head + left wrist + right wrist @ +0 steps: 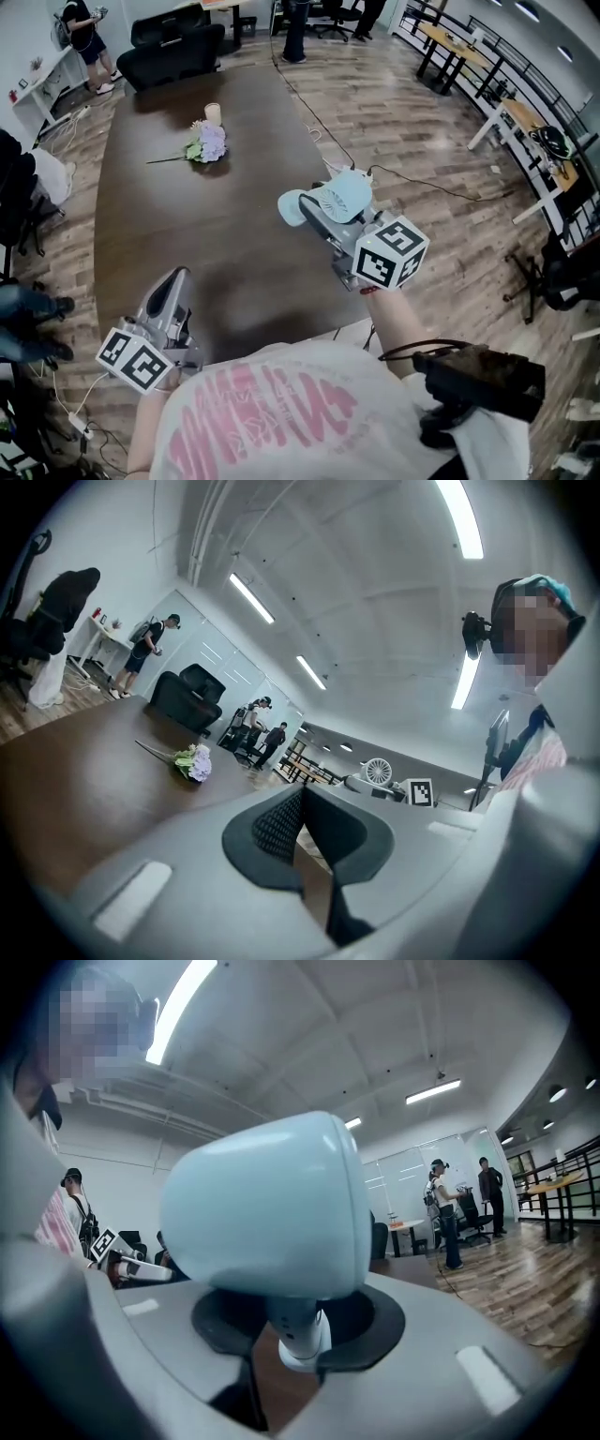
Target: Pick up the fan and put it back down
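Your bench (pixel 187 225) is a long, dark brown top running away from you over a wood-plank floor (pixel 403 122). Toward its far end lies a bunch of flowers (pixel 208 143), lilac and pale heads, its stem pointing to your left. Just beyond the flowers stands a short cream cylinder (pixel 213 113), upright

bright ceiling strip lights (pixel 461 522), soft shadows, fisheye edges, dark corners, blurred foreground
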Demonstrator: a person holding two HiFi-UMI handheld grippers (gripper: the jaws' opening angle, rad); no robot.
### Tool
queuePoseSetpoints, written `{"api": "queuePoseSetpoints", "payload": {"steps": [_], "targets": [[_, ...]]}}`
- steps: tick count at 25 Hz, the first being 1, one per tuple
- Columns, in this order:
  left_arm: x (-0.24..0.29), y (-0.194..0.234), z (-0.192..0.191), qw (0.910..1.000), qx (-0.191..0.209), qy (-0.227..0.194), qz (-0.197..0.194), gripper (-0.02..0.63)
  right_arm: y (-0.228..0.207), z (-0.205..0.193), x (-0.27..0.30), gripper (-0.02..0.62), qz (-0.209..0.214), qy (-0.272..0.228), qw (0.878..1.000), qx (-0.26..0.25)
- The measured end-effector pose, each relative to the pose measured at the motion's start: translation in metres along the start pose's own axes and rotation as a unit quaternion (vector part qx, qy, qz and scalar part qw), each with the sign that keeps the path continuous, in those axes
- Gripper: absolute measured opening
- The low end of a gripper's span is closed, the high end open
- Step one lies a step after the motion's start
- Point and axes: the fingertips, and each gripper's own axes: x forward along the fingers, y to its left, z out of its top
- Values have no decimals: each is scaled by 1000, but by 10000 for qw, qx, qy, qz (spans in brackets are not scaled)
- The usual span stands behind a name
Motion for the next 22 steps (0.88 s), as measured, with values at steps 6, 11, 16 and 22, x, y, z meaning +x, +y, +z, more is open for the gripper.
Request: {"api": "queuePoseSetpoints", "payload": {"steps": [6,11,16,22], "targets": [[-25,-1,-4,9997,13,160,-208,20,34,-15,-20,147,-165,-39,9996,210],[-59,3,-5,9994,150,167,-257,20,71,-33,-25,147,-154,-82,9989,436],[-72,8,-10,9993,135,287,-205,20,86,-42,-28,147,-139,-39,9983,568],[-91,12,-12,9991,176,302,-221,20,106,-48,-33,147,-175,-53,9980,602]]}}
